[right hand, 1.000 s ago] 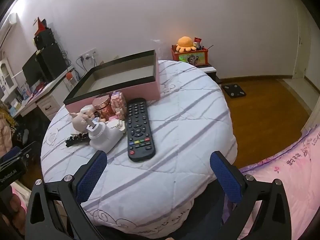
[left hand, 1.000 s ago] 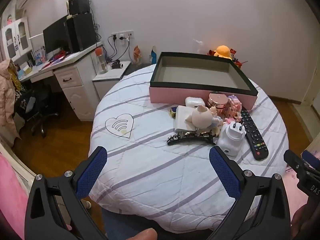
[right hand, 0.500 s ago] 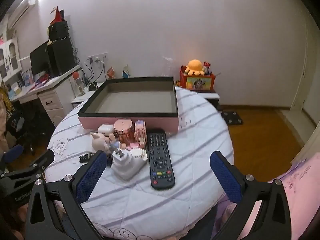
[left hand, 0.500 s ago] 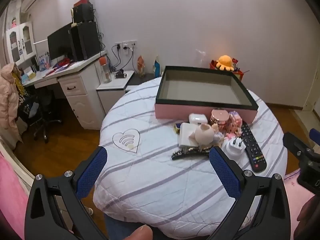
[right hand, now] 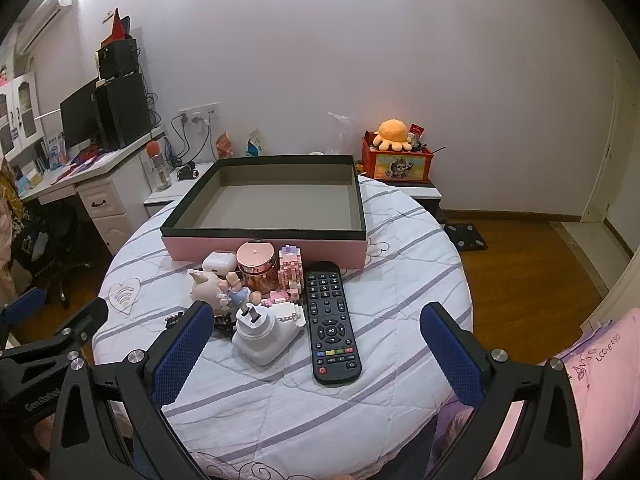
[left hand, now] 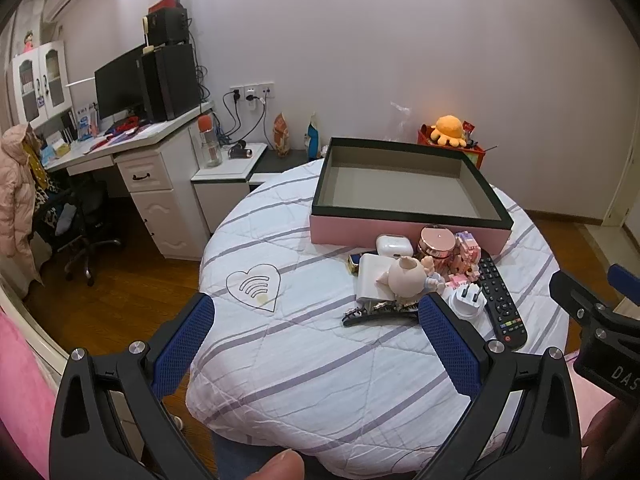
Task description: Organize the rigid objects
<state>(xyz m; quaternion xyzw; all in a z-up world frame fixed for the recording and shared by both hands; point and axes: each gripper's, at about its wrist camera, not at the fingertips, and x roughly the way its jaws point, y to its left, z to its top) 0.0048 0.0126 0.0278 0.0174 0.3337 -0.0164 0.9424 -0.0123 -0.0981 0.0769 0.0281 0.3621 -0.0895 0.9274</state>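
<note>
- My left tongs (left hand: 316,330) and right tongs (right hand: 316,338) both hang wide apart, nothing between them, above the near edge of the round table (right hand: 400,280) with its striped white cloth.
- Nearest lies the black remote (right hand: 331,322), flat, buttons up, just beside the white plug adapter (right hand: 260,334), prongs upward.
- A black hair clip (left hand: 380,315) is partly hidden behind my blue pad.
- Behind those huddle a pale pig figure (right hand: 208,286), a pink block toy (right hand: 291,270), a rose-gold jar (right hand: 257,266) and a white earbud case (right hand: 219,262); a white flat item under the pig may be a charger.
- Farthest, the open pink box (right hand: 264,246) with its dark rim sits empty.
</note>
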